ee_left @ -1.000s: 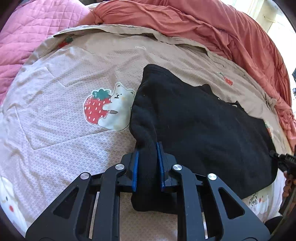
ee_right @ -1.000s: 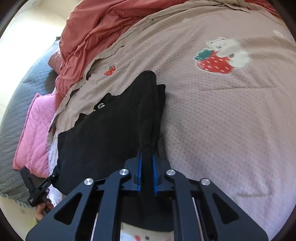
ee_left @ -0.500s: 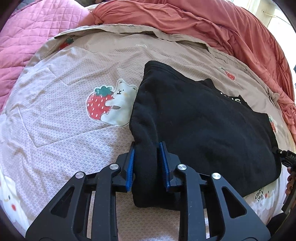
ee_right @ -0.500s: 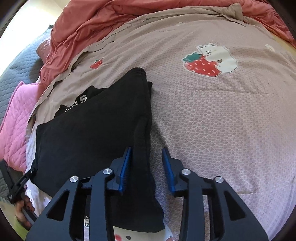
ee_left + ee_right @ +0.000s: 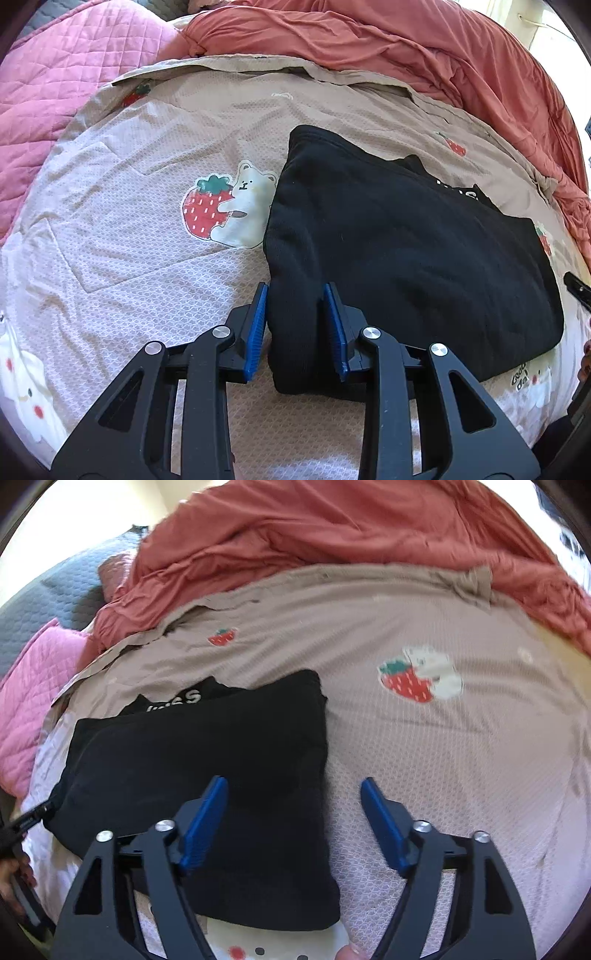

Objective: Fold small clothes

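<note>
Black garment (image 5: 406, 240) edge between parted left claw (image 5: 297, 326), right claw (image 5: 293, 825) wide, straddling its edge

Both tools are built alike: the left gripper (image 5: 297, 326) and the right gripper (image 5: 293, 823) are matte black frames of angular linkage arms with triangular cut-outs, pinned at the joints by round silver screw heads, two showing on each side. Each black finger carries a bright blue ribbed pad (image 5: 255, 332) on its inner face, and the pads (image 5: 382, 825) on the right tool look the same blue. A bit of bare skin, a fingertip (image 5: 349, 952), shows at the bottom edge of the right wrist view between the arms.
</note>
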`<state>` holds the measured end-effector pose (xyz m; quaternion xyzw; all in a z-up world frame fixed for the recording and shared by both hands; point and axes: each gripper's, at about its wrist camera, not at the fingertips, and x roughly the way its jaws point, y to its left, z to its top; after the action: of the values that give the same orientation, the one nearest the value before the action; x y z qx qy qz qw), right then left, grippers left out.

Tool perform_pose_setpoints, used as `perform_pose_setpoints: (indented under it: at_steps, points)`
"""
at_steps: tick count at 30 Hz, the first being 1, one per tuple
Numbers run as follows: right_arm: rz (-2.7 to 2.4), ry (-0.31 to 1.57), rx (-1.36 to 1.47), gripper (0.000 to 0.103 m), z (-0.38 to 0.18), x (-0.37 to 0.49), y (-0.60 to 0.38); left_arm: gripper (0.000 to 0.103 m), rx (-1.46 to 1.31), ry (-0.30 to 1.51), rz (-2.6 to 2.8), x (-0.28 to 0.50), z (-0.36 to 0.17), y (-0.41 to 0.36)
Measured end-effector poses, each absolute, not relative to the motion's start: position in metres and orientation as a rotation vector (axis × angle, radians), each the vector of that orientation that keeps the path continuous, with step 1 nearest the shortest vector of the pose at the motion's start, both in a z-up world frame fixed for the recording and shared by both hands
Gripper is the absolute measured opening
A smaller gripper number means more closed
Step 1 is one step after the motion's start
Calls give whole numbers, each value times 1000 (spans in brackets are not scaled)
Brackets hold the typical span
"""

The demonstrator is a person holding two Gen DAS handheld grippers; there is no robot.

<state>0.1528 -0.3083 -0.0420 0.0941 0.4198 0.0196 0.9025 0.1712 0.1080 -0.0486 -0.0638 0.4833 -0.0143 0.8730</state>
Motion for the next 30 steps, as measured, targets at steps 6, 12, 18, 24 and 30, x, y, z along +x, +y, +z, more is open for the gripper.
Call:
perform_pose_setpoints:
  at_steps: [6, 12, 18, 24, 30]
  points:
    - [96, 816, 136, 90, -34, 137, -283, 29, -128, 1007, -28, 165, -49, 111]
    - [134, 792, 107, 94, -31, 124, -260, 34, -161, 1005, -38, 160, -49, 120]
    - [182, 771, 8, 95, -29, 115, -223, 43, -169, 1001, -43, 155, -48, 129]
    - [253, 758, -108, 95, -29, 111, -168, 54, -213, 1005, -46, 152, -48, 145]
    - [324, 769, -235, 95, -39, 104, -107, 56, -236, 1000, -25, 153, -45, 161]
